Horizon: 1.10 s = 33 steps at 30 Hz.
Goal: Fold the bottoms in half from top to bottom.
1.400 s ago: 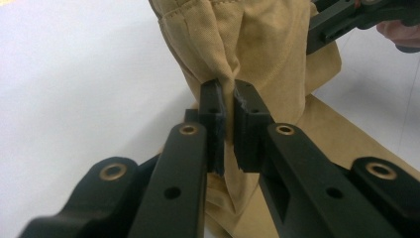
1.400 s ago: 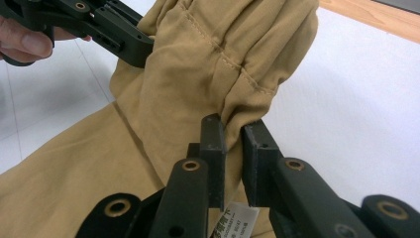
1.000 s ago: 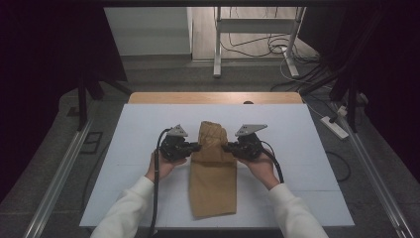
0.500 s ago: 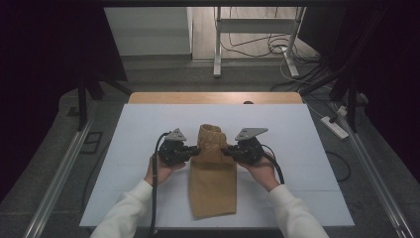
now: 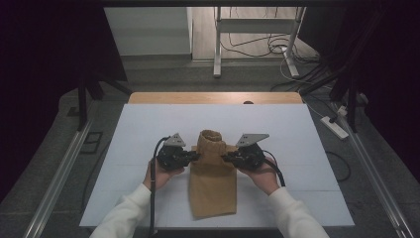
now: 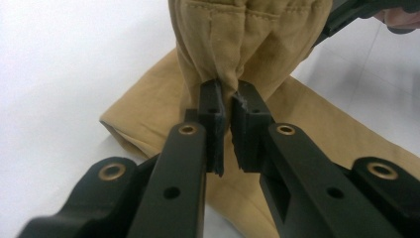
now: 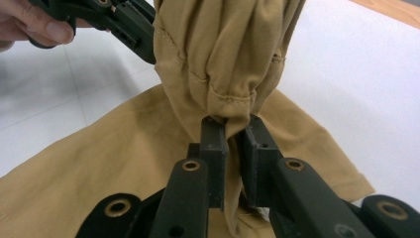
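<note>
A tan cloth garment (image 5: 213, 178) lies lengthwise on the white table top (image 5: 148, 129), its far end lifted and bunched. My left gripper (image 5: 194, 156) is shut on the left side of that raised end, and my right gripper (image 5: 228, 158) is shut on its right side. In the left gripper view the jaws pinch a fold of the tan cloth (image 6: 247, 44) between their pads, my left gripper (image 6: 228, 106) aimed across it. In the right gripper view my right gripper (image 7: 233, 131) clamps a stitched hem of the cloth (image 7: 223, 54), with the other gripper and a hand (image 7: 29, 25) beyond.
A wooden strip (image 5: 213, 97) edges the table's far side. Metal rails (image 5: 59, 173) run along both sides. A power strip (image 5: 336, 128) and cables lie on the floor at right, and a frame's legs (image 5: 217, 44) stand beyond.
Both grippers have lifted the far end of the cloth slightly and drawn it a little toward the person; the grips are unchanged.
</note>
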### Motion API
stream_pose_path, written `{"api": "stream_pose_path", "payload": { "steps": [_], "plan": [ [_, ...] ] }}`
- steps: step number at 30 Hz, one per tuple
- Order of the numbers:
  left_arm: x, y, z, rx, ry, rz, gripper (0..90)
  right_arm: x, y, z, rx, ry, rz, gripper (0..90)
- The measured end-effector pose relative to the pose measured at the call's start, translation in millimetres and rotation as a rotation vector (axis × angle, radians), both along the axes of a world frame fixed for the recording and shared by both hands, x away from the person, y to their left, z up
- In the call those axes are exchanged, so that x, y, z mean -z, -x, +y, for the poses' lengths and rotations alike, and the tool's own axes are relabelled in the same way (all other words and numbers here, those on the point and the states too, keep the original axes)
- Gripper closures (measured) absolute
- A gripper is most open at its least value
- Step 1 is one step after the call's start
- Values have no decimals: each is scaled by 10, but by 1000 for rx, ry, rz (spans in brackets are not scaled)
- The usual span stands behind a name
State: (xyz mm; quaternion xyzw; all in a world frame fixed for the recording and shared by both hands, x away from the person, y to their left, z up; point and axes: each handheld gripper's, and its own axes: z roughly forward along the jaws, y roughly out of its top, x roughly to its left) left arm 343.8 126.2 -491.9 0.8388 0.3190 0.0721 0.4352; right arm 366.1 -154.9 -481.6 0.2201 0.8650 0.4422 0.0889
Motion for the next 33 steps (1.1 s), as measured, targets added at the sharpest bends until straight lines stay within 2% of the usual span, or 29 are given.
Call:
{"api": "stream_pose_path", "payload": {
  "steps": [24, 33],
  "plan": [
    [40, 244, -7, 51, -15, 5, 827, 40, 237, -42, -43, 12, 5, 809],
    [79, 288, -28, 65, -23, 14, 821, 107, 285, -87, -50, 31, 27, 808]
  ]
}}
